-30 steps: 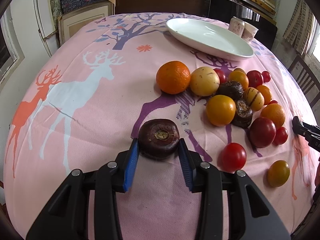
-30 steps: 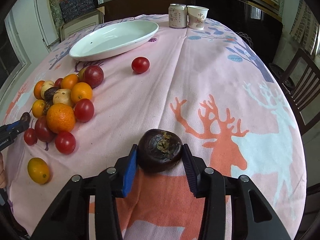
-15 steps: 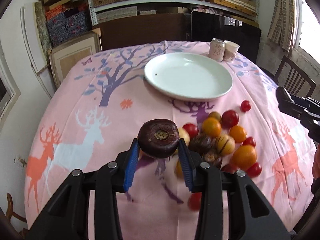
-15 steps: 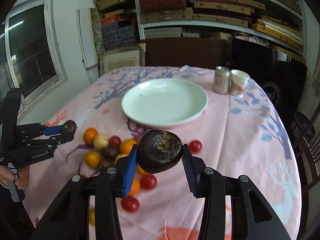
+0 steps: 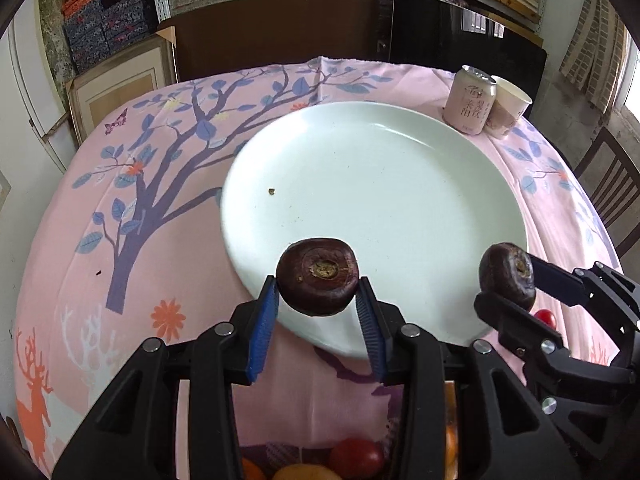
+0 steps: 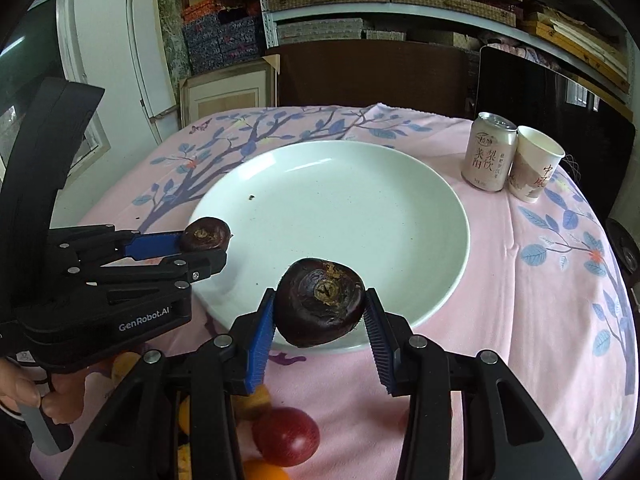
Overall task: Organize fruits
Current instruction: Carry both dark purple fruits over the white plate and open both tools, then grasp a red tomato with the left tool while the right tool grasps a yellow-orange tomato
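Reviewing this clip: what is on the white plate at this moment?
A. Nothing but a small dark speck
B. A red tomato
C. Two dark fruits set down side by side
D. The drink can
A: the white plate carries only a small speck; both dark fruits are clamped in the left gripper and right gripper, above its near rim.
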The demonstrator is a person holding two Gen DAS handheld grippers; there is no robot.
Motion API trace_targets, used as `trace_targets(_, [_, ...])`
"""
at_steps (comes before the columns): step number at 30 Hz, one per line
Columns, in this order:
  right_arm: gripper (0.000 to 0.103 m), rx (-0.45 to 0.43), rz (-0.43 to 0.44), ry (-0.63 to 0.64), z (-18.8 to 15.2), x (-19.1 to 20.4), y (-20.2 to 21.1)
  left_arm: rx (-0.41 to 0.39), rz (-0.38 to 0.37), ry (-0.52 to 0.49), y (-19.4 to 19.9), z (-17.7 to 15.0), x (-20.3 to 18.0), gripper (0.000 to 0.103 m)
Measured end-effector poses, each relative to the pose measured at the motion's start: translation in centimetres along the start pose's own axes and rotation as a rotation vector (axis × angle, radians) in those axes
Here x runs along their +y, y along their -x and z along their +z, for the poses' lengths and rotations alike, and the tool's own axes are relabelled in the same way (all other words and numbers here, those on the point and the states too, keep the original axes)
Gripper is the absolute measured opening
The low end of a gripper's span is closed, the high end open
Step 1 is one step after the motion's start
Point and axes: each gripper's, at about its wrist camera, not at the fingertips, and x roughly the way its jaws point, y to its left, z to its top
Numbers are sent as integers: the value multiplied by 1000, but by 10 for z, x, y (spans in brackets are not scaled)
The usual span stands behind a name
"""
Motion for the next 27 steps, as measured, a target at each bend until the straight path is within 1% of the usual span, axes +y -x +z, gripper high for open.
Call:
trace_targets(1, [46, 13, -6, -1, 1, -2, -6, 11, -9, 5, -4, 1, 0, 40])
trace_targets(2, [57, 21, -10, 2, 2, -4, -10, 22, -19, 14, -7, 2, 0, 45])
trace_targets(3, [64, 21, -26, 11, 2, -4, -12, 20, -27, 21, -7, 2, 0, 51])
trace_targets(4, [64, 10, -46, 19, 2, -4, -11, 9, -28, 22, -5, 2, 0, 55])
trace_targets(5, [64, 3, -48, 23, 1, -4, -7, -1, -21, 23, -1, 1, 1, 67])
trace_targets(6, [64, 2, -35, 17, -1, -5, -3, -9, -6, 26, 5, -1, 3, 76])
trace_targets(7, [64, 0, -18, 3, -3, -7, 4, -22, 4, 28, 12, -5, 5, 77])
trace_targets(10, [64, 0, 26, -17, -15, -12, 29, -58, 2, 6, 38, -22, 10, 77])
trace_targets(11, [64, -2, 45, -16, -21, -13, 40, -69, 11, -1, 47, -29, 11, 80])
trace_targets(14, [69, -19, 97, 6, -47, -7, 77, -104, 40, -16, 74, -57, 15, 87])
trace_targets(16, [70, -10, 129, 41, -67, 3, 97, -118, 44, -13, 88, -77, 19, 89])
trace_targets(19, [71, 24, 170, 76, -98, 19, 117, -103, 39, 4, 101, -107, 24, 90])
trace_targets(22, [71, 66, 210, 99, -126, 36, 127, -91, 34, 33, 111, -134, 29, 90])
trace_targets(24, [71, 81, 230, 107, -140, 47, 131, -77, 29, 49, 115, -148, 32, 90])
trace_targets(27, [71, 89, 245, 107, -154, 59, 136, -54, 28, 45, 119, -166, 31, 90])
